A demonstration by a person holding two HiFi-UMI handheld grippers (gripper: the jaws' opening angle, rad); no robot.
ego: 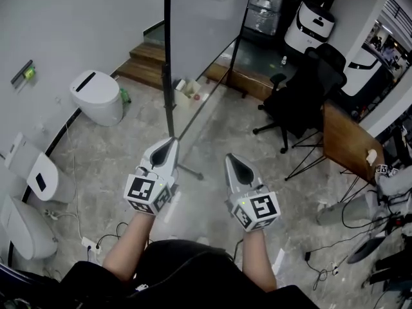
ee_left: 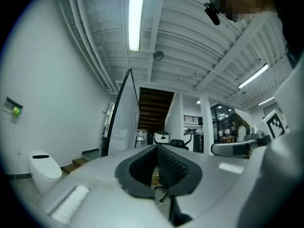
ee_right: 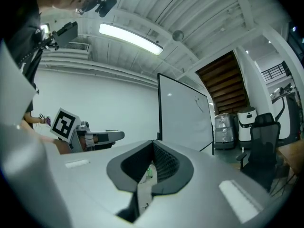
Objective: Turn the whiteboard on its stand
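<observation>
A person stands on a stone floor (ego: 103, 153) facing a whiteboard (ego: 206, 18) on its stand, holding a two-jaw tool in each hand. The board rises upright ahead of the person, its black side edge toward the left hand and its white face angled toward the right. The stand's thin legs spread across the floor below it.

The left gripper (ego: 166, 148) points at the base of that black edge. Its own view shows the fingers pressed together with nothing between them, and the board (ee_left: 121, 113) standing apart, nearly edge-on. The right gripper (ego: 237, 165) is held level beside it, clear of the board. Its fingers are also clenched on nothing, and the board's face (ee_right: 185, 115) fills the view beyond its tip.

A white toilet (ego: 96, 96) sits to the left near the wall. Wooden steps (ego: 145, 60) lie behind the board, and a black office chair (ego: 302, 89) stands by a wooden table (ego: 347, 140) on the right.
</observation>
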